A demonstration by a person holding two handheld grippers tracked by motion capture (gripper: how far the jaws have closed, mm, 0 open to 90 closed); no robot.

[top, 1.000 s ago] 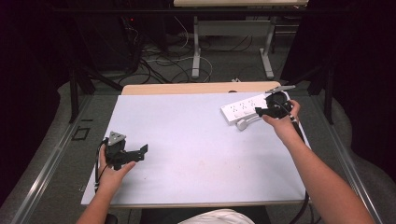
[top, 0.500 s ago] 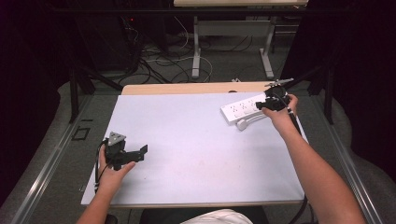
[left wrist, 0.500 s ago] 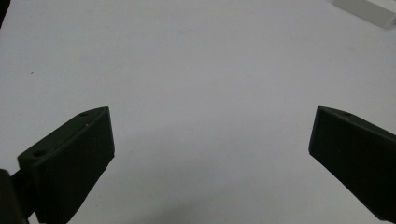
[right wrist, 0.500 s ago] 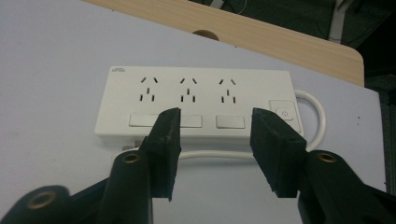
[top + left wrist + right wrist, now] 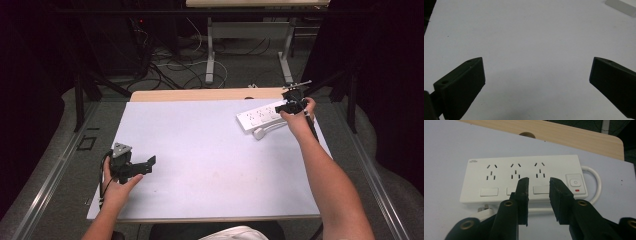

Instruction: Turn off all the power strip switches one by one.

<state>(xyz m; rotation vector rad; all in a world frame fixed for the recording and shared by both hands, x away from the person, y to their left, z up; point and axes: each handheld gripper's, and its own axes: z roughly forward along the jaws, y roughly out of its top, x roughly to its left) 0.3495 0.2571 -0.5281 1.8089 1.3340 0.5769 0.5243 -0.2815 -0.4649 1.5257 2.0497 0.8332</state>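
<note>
Right gripper (image 5: 538, 182), jaws slightly parted, hovers over the power strip (image 5: 524, 178) near the tabletop's far right corner; left gripper (image 5: 536, 72) gapes wide

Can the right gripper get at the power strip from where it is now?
Probably yes: the right gripper hangs just over the power strip, jaws slightly apart, with nothing between them.

Power strip (image 5: 262, 116) lies near the table's (image 5: 210, 150) far right corner; its plug (image 5: 258, 133) rests just before it.
</note>
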